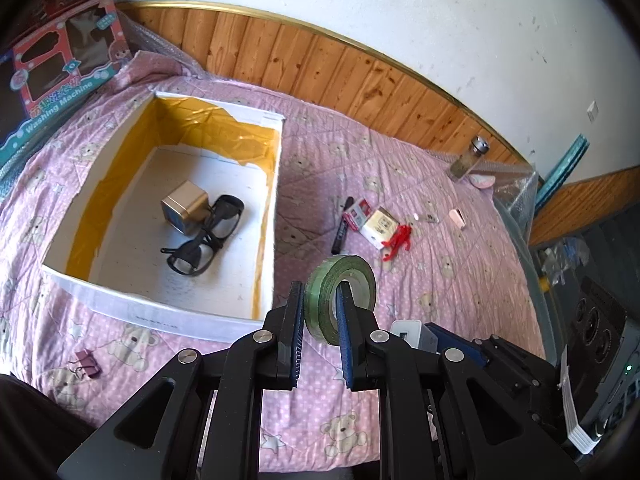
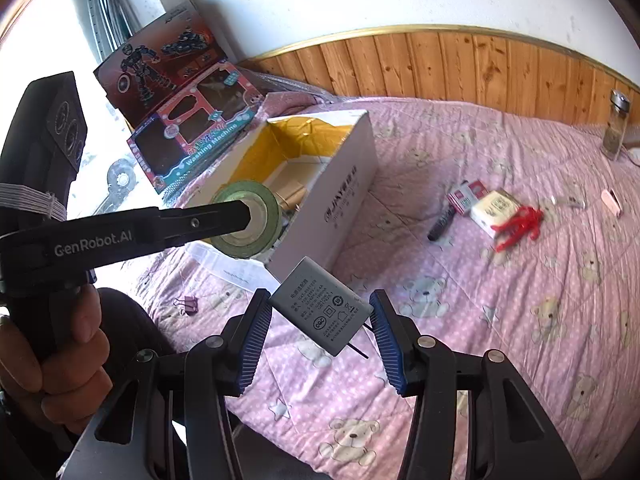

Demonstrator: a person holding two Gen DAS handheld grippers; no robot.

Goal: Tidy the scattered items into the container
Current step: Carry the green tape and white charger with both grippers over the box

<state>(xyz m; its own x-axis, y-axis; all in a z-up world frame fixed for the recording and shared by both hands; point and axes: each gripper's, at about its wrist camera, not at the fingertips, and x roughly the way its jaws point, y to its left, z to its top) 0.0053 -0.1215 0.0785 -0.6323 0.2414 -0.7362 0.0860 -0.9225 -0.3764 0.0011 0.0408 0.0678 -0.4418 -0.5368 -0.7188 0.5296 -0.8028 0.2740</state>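
Quilt-top box [image 1: 264, 128] holds tin [image 1: 185, 207], glasses [image 1: 204, 236].

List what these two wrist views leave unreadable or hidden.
- Right wrist view: the inside of the box is mostly hidden by its own wall and the green tape roll.
- Right wrist view: the small packets and red item are motion-blurred; their print is unreadable.
- Left wrist view: the grey adapter is mostly hidden behind the left claw.
- Left wrist view: the jar's contents are too small to tell.
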